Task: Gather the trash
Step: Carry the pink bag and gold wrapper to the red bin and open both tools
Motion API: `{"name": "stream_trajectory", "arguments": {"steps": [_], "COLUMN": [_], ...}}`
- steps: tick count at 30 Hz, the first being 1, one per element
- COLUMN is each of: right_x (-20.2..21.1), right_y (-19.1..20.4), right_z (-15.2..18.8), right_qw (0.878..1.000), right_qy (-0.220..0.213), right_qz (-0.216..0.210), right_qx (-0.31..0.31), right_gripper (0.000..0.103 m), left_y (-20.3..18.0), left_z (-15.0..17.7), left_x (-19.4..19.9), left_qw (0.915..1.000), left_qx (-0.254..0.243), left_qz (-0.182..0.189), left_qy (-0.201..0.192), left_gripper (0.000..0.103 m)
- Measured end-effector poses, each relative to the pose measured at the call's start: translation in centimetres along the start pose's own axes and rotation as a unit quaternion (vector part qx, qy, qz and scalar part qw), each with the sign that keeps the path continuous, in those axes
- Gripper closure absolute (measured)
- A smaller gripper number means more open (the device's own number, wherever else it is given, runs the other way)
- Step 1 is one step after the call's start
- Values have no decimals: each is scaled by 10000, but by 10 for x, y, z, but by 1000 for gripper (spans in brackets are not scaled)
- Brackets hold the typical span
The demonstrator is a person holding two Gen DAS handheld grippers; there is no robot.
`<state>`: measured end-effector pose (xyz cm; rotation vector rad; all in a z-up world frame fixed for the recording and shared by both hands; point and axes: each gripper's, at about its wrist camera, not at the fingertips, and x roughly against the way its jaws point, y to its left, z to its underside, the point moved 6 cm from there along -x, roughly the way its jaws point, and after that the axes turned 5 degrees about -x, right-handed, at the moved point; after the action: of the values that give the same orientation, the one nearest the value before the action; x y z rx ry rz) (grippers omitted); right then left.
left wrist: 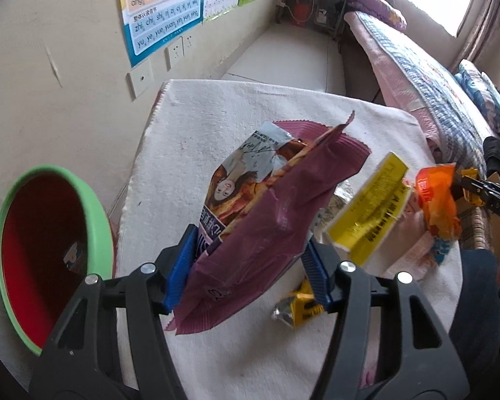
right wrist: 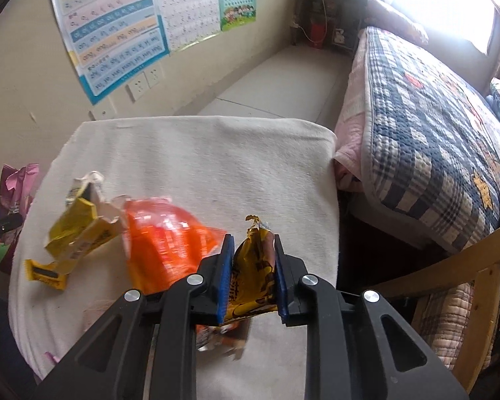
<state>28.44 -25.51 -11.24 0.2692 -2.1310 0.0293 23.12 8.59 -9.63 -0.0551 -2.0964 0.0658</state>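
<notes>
Two hand-held grippers over a cloth-covered table (right wrist: 216, 166), each carrying a piece of trash. The left gripper (left wrist: 250, 266) pinches a large purple snack bag (left wrist: 266, 206) between its blue pads, the bag standing up from the jaws and lifted off the cloth near the table's left edge. The right gripper (right wrist: 253, 276) is pressed onto a small yellow-brown wrapper (right wrist: 253, 266), and an orange wrapper (right wrist: 163, 246) lies against its left finger; whether that one is also gripped cannot be told. The step in hand appears to be transport: both loads are secured and await disposal. The green-rimmed bin (left wrist: 100, 220), red inside, stands just off the table's left edge, close to the left gripper, so the next move likely calls for swinging the purple bag leftward over the rim and spreading the jaws. Still on the cloth are a torn yellow carton (right wrist: 80, 233), near the left edge in the right wrist view, and a small crumpled yellow wrapper (left wrist: 296, 306) near the front edge beside the left gripper. The far half of the table is bare cloth, offering open room; the wall (left wrist: 50, 66) bounds the left side behind the bin, and a quilted bed (right wrist: 433, 126) and a wooden chair (right wrist: 466, 266) crowd the right edge.
</notes>
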Motion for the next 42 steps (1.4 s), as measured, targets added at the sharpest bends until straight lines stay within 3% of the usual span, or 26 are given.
{"name": "stream_trajectory", "arguments": {"steps": [18, 28, 42], "right_x": [41, 49, 35], "right_y": [99, 202, 357], "right_z": [16, 10, 13], "right_qw": [9962, 9847, 9560], "right_qy": [-226, -306, -122], "right_qz": [-500, -1102, -2067], "right_qx": [677, 1317, 2076], "right_gripper": [81, 81, 81], "left_y": [46, 103, 205], "left_z": [51, 70, 95], "left_x": [67, 93, 131], "left_qw": [9961, 9903, 9722], "left_qx": [749, 1187, 2006], "left_qz": [-48, -322, -746], "left_qy": [-464, -644, -951], "left_gripper": [45, 45, 45]}}
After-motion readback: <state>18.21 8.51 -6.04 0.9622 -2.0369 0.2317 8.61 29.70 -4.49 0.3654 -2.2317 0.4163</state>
